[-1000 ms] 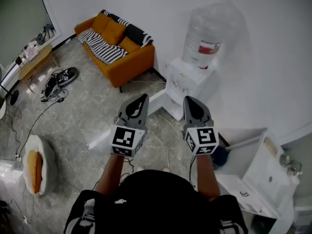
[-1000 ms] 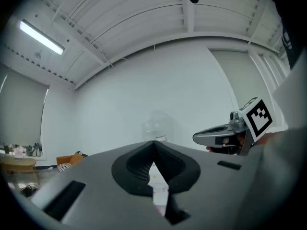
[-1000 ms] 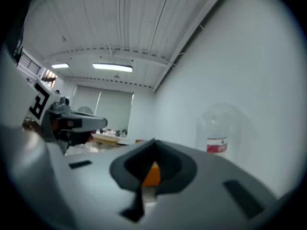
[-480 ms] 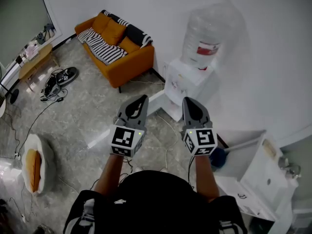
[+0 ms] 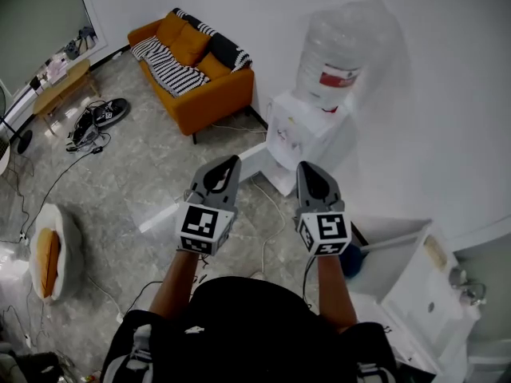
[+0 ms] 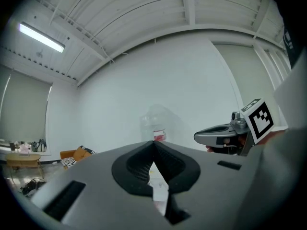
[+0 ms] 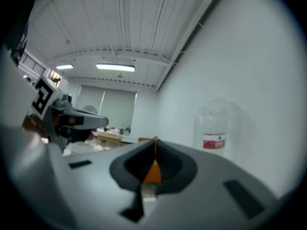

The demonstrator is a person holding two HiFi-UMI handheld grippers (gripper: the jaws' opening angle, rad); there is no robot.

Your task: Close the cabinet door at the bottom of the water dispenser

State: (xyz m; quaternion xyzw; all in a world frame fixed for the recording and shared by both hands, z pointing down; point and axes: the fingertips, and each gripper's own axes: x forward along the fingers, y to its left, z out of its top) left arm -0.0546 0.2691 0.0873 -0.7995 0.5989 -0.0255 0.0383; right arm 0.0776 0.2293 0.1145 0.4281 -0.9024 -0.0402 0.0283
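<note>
1. Cabinet door (image 5: 254,159), head view: looks to be open, swung out from the base of the water dispenser (image 5: 303,126). L gripper (image 5: 232,160) and R gripper (image 5: 308,167) are held level, side by side, well short of it.
2. L gripper view: fingers together, nothing between them. Bottle (image 6: 156,123) is ahead; door is out of view.
3. R gripper view: fingers together too, empty.
4. Step, by my read: approach. Next: get lower and closer, put 1 closed tip on the door's outer face, then push it shut.

Grey left tongs (image 5: 231,161) and right tongs (image 5: 306,167) carry black-and-white marker cubes (image 5: 200,227); the top (image 5: 255,329) is black.
</note>
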